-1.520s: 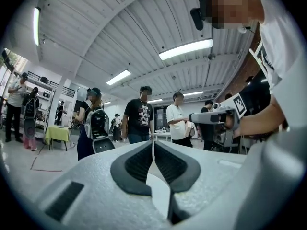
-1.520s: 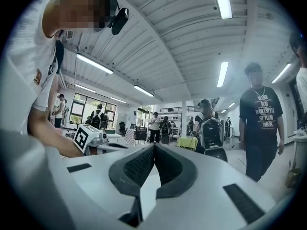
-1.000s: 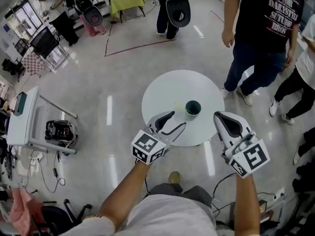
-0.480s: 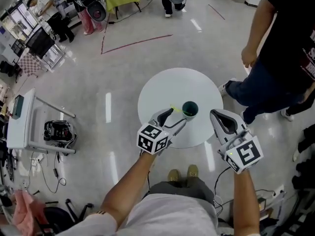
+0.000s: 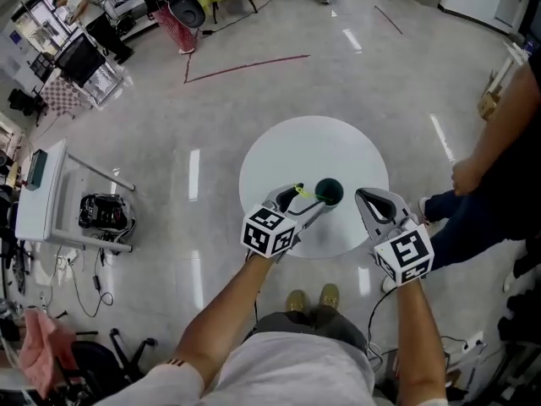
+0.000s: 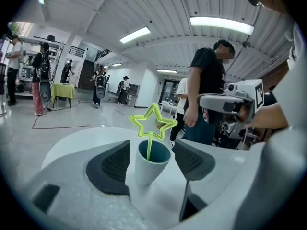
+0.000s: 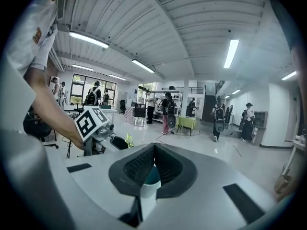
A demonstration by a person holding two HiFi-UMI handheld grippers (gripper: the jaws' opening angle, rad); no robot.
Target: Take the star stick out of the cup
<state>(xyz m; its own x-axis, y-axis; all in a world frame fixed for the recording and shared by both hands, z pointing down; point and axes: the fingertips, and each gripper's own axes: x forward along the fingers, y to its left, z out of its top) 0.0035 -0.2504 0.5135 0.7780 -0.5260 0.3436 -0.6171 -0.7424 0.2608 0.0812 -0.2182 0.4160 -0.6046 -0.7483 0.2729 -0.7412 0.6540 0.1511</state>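
Note:
A small white cup (image 5: 329, 192) with a teal inside stands on the round white table (image 5: 313, 146), near its front edge. A yellow-green star stick (image 6: 152, 121) stands upright in the cup (image 6: 149, 163). My left gripper (image 5: 306, 201) is open; its jaws have just been opening, and the cup stands between the dark pads (image 6: 115, 164) with a gap on each side. My right gripper (image 5: 363, 195) hovers just right of the cup, apart from it, with its fingertips together. In the right gripper view (image 7: 153, 147) the cup (image 7: 151, 177) shows through the gap under the tips.
A person in dark trousers (image 5: 486, 189) stands close to the table's right side. A white cart (image 5: 38, 197) and a black bundle (image 5: 103, 212) are on the floor at the left. Red tape (image 5: 245, 66) marks the floor beyond the table.
Both grippers have come down and in towards the cup; the left jaws now flank it. The bystander has shifted to the right of the table.

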